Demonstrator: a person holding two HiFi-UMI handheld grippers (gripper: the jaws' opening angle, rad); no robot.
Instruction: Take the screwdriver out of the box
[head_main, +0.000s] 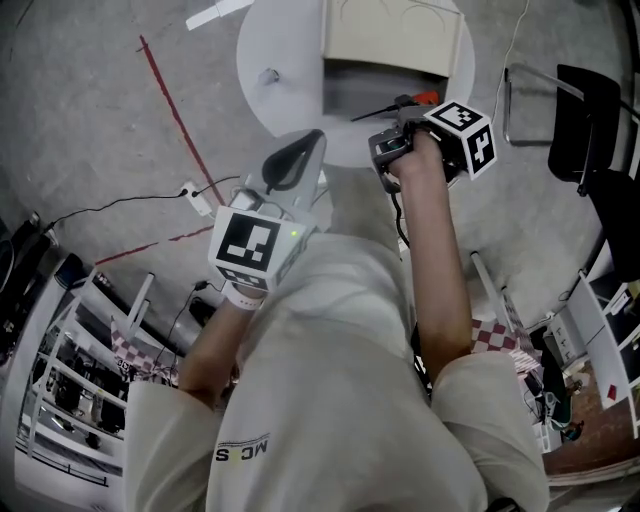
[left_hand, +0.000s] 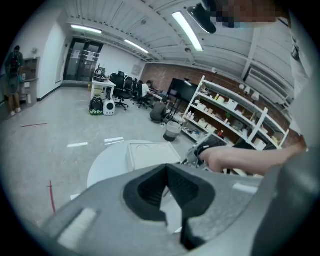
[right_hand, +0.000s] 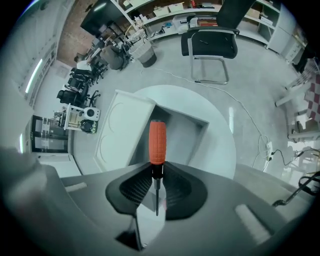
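Observation:
The screwdriver (right_hand: 157, 142) has an orange handle and a thin dark shaft. My right gripper (right_hand: 157, 172) is shut on the shaft, and the handle sticks out past its tips. It hangs above the open white box (right_hand: 200, 134), whose lid (right_hand: 125, 135) lies folded back on the round white table (right_hand: 222, 150). In the head view the screwdriver (head_main: 420, 99) lies across the right gripper (head_main: 400, 118), just in front of the box (head_main: 390, 40). My left gripper (head_main: 305, 150) hovers at the table's near edge. In its own view the left gripper (left_hand: 167, 172) has its tips together with nothing between them.
A black chair (head_main: 590, 120) stands right of the table. A red line (head_main: 175, 110) crosses the concrete floor at the left, near a power strip (head_main: 197, 198) with a cable. A small knob-like object (head_main: 268, 75) sits on the table's left side. Shelving (left_hand: 235, 120) lines the far wall.

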